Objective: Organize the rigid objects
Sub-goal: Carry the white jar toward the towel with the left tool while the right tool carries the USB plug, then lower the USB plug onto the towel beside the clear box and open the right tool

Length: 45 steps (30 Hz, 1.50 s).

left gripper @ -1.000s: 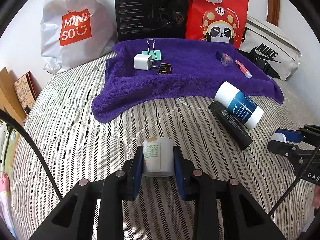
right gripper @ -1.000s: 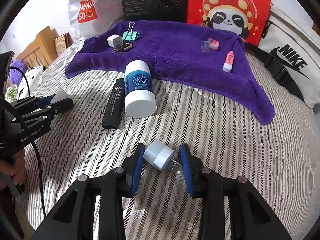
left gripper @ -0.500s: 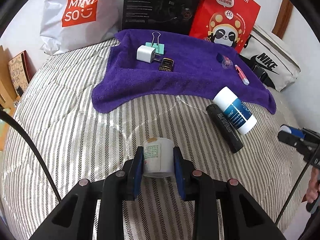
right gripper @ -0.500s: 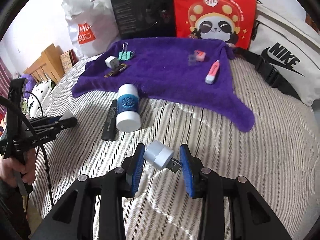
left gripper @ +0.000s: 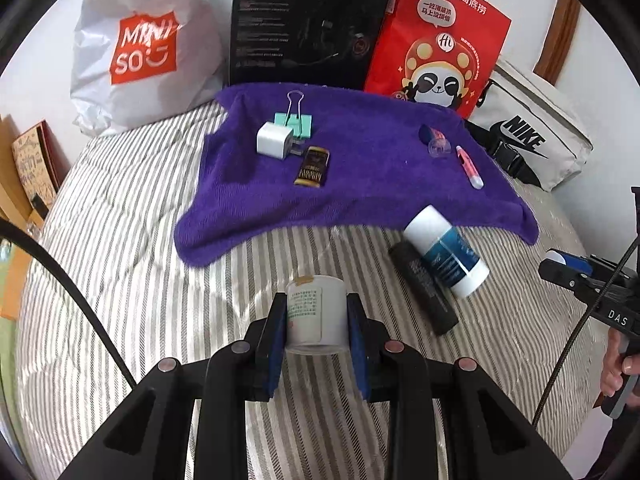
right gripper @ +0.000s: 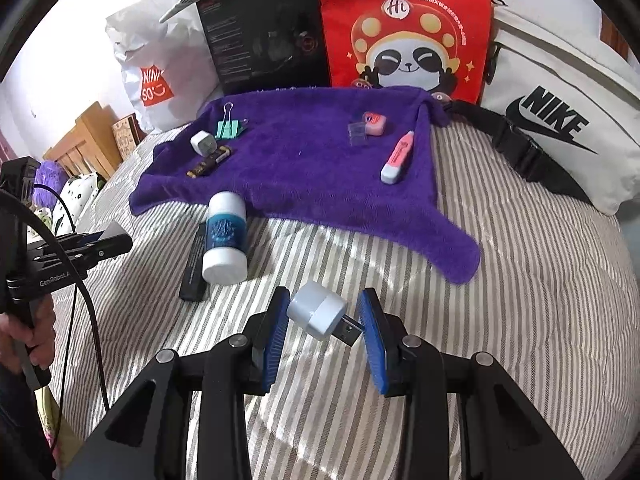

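While both tongs hung above the striped bed, the left gripper [left gripper: 316, 320] clamped a white jar [left gripper: 316, 312] and the right gripper [right gripper: 324, 320] pinched a USB plug [right gripper: 322, 316] endwise; lowering each gently onto the purple towel [right gripper: 296, 160] looked wisest.

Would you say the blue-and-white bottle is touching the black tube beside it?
Touching: the right wrist view shows the blue-and-white bottle lying against the black tube, with no stripe of bedding between.

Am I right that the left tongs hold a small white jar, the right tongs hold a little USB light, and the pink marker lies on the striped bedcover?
Not quite. The marker lies on the purple towel, as the right wrist view shows. The rest holds.
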Available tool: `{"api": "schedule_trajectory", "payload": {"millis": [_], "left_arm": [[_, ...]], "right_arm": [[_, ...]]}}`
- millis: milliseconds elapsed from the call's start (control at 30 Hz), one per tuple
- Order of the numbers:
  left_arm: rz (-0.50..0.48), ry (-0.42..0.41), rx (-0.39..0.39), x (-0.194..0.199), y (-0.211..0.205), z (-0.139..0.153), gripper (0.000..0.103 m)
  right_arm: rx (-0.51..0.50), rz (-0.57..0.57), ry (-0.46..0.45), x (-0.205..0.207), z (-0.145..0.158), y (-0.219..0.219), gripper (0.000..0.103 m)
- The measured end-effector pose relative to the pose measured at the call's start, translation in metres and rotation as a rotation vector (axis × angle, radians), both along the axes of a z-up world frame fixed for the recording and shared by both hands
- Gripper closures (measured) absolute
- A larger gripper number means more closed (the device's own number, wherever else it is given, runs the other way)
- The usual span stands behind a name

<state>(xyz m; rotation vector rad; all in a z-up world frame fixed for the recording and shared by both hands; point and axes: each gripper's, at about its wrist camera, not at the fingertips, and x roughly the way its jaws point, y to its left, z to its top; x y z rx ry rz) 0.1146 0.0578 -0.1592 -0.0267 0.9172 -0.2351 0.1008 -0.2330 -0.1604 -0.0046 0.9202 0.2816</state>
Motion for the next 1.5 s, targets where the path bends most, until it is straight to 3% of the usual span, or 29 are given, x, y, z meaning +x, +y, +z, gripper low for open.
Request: {"api": "schedule_trajectory", "payload": {"millis": [433, 833, 1300, 1500], "left_arm": [[0.019, -0.030, -0.008, 0.029, 0.008, 0.028, 0.076], [0.038, -0.028, -0.004, 0.060, 0.015, 0.033, 0.076], [0.074, -0.009, -0.024, 0.079, 0.037, 0.024, 0.076], [0.077, -0.006, -0.034, 0.080, 0.042, 0.022, 0.076]], "right_arm": [[0.005, 0.003, -0.030, 0.028, 0.013, -0.002, 0.067], [0.005, 0.005, -0.056, 0.091, 0.025, 0.000, 0.067], [-0.090, 0.036, 0.016, 0.155, -0.014, 0.024, 0.067], [-0.080, 0.029, 0.025, 0.167, -0.021, 0.024, 0.067]]}}
